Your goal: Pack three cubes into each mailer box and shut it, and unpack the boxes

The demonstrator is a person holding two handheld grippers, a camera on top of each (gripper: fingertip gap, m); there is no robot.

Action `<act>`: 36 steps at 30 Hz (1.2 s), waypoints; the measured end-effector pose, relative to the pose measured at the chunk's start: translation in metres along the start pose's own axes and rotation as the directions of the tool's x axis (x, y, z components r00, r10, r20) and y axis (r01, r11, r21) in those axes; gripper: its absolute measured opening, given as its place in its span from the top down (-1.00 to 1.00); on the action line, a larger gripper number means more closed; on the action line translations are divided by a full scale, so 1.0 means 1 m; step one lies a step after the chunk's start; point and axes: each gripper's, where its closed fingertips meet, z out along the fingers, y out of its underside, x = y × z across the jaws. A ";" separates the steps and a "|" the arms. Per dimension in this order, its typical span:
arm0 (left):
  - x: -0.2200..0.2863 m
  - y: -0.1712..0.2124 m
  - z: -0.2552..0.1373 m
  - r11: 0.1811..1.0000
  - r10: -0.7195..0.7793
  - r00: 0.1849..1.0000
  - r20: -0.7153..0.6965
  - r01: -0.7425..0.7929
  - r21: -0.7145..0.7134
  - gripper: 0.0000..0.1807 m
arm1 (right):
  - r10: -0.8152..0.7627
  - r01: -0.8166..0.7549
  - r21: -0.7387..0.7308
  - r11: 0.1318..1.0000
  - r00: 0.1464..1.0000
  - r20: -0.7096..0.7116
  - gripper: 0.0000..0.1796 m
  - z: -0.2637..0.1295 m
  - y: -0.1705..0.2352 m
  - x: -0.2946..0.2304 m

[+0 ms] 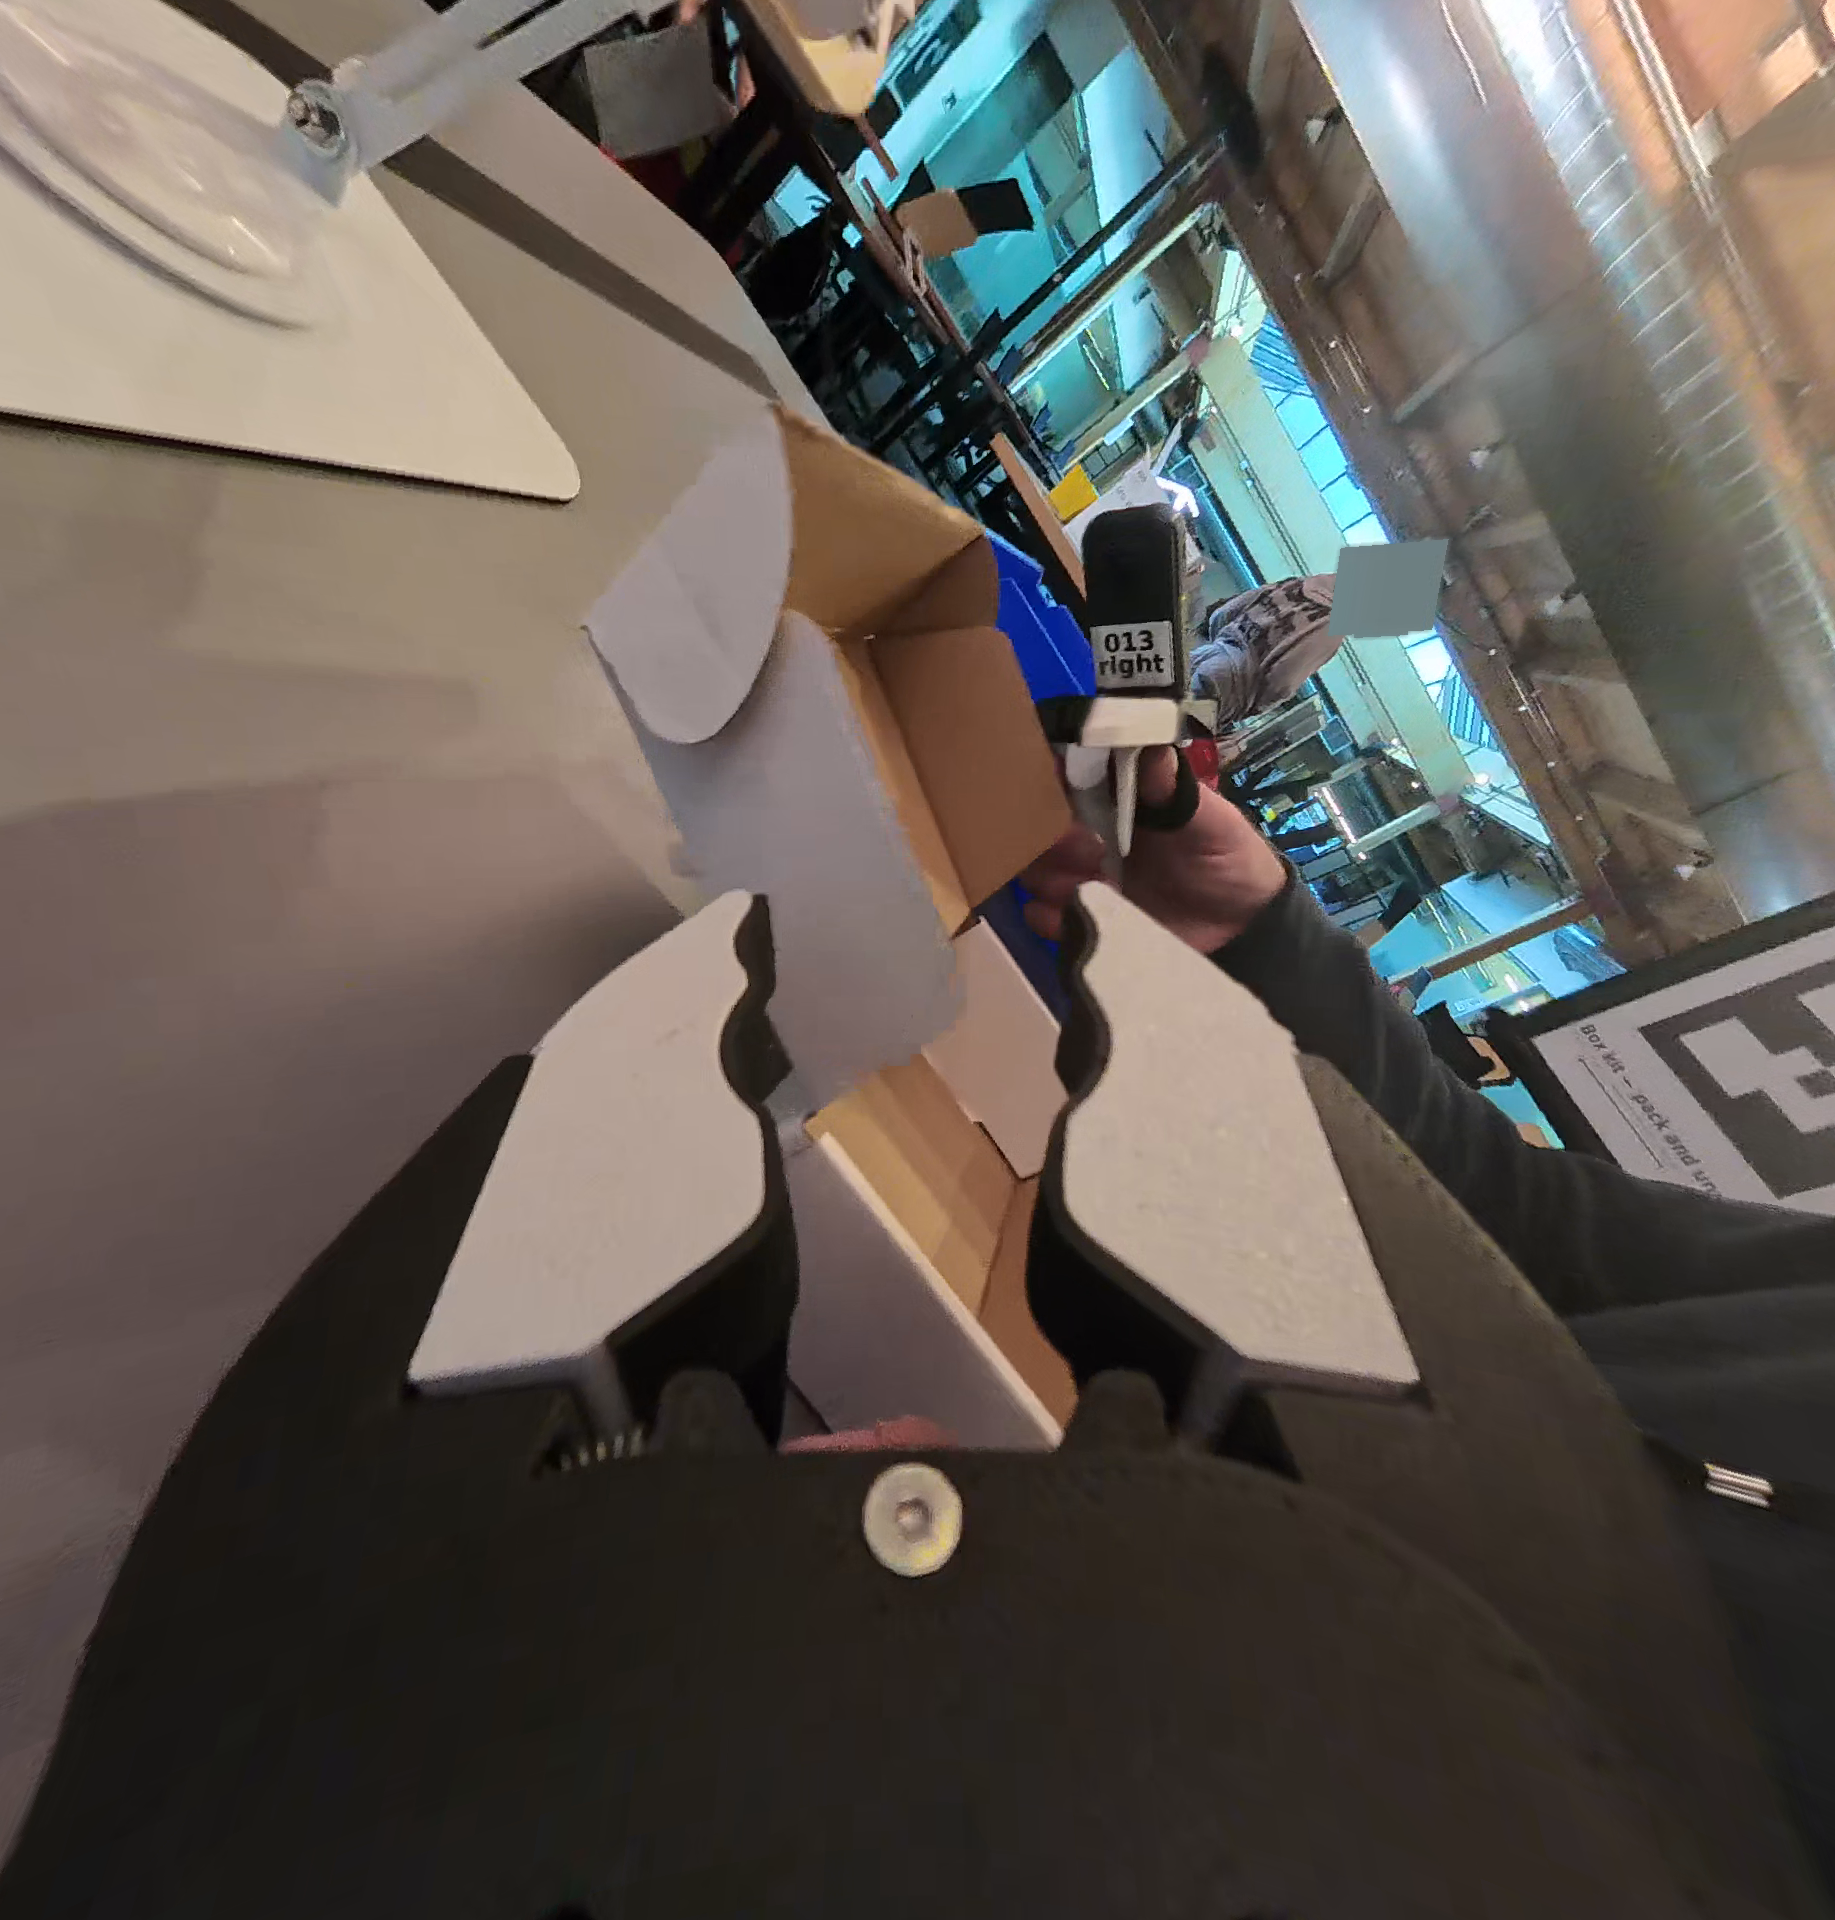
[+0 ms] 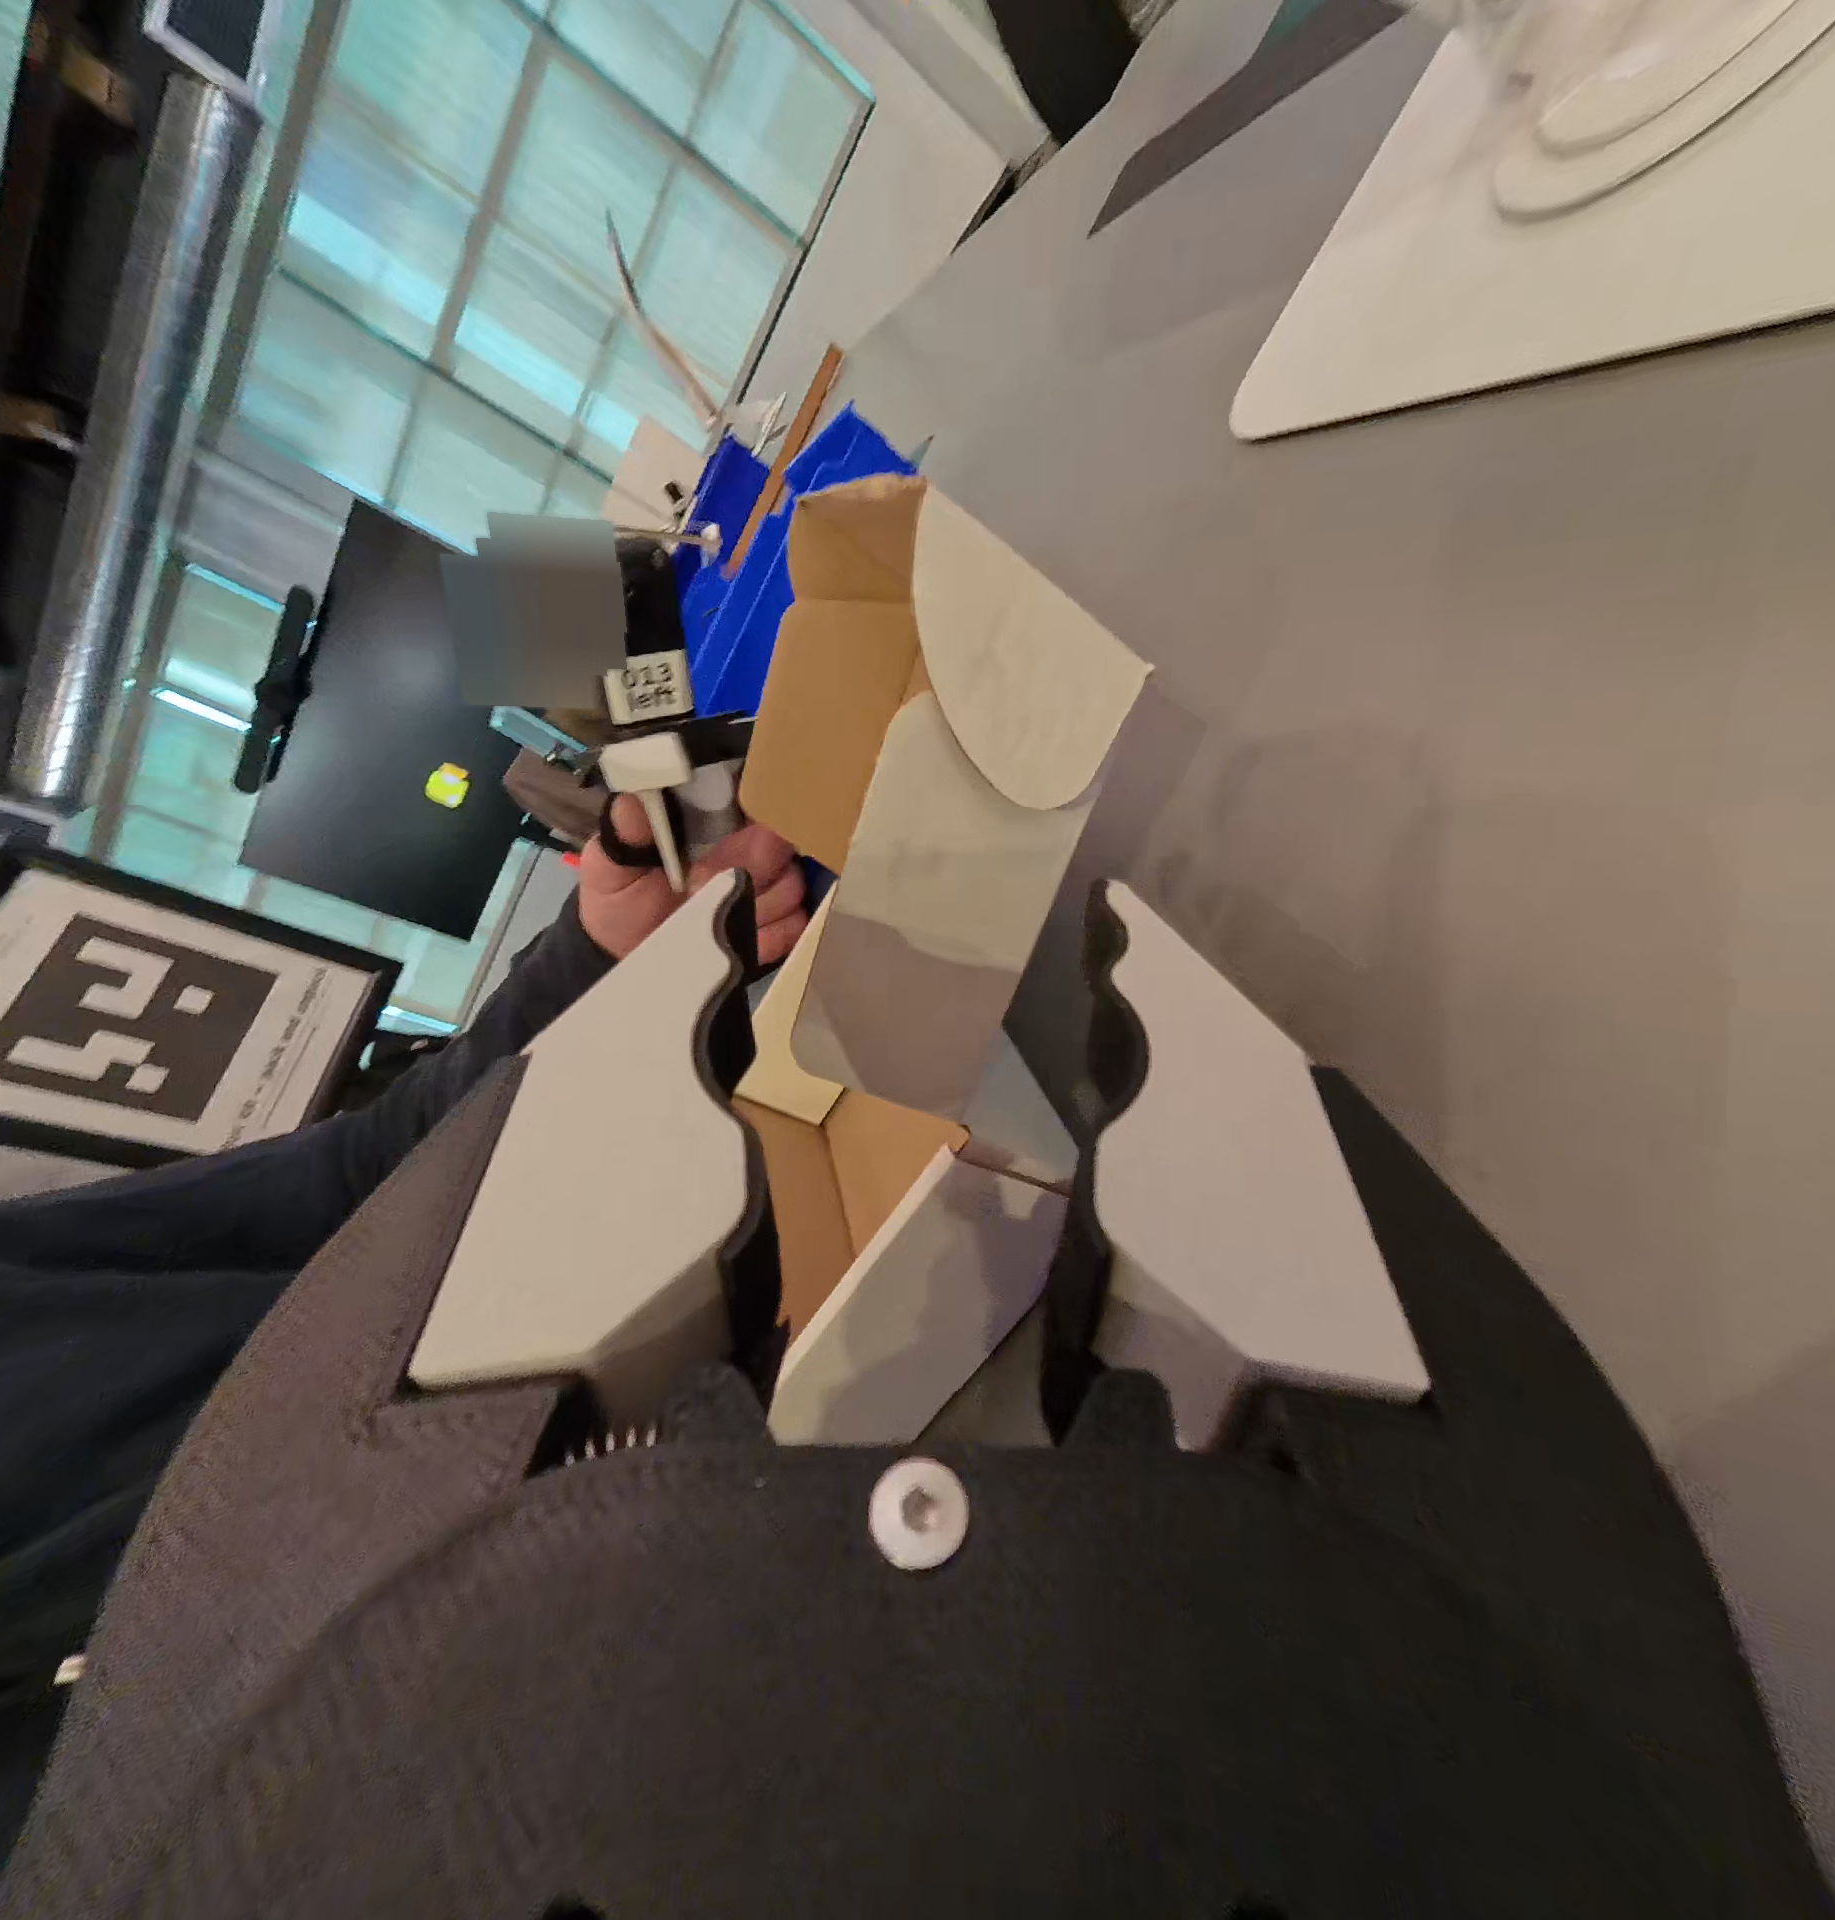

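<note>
White cardboard mailer box [image 1: 830, 862] between both grippers' parted fingers [image 1: 632, 1039].

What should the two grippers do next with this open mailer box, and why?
Probably ease the raised lid over and down onto the mailer box. Both the left gripper and the right gripper are open and straddle the box from opposite ends, and its lid stands up with the side flaps loose. Whether cubes are inside cannot be seen.
</note>
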 end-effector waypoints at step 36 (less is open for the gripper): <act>0.036 0.044 0.002 0.612 0.790 0.557 0.257 -0.744 -0.268 0.63 | -0.763 0.713 -0.271 0.647 0.594 -0.255 0.46 -0.002 0.040 -0.032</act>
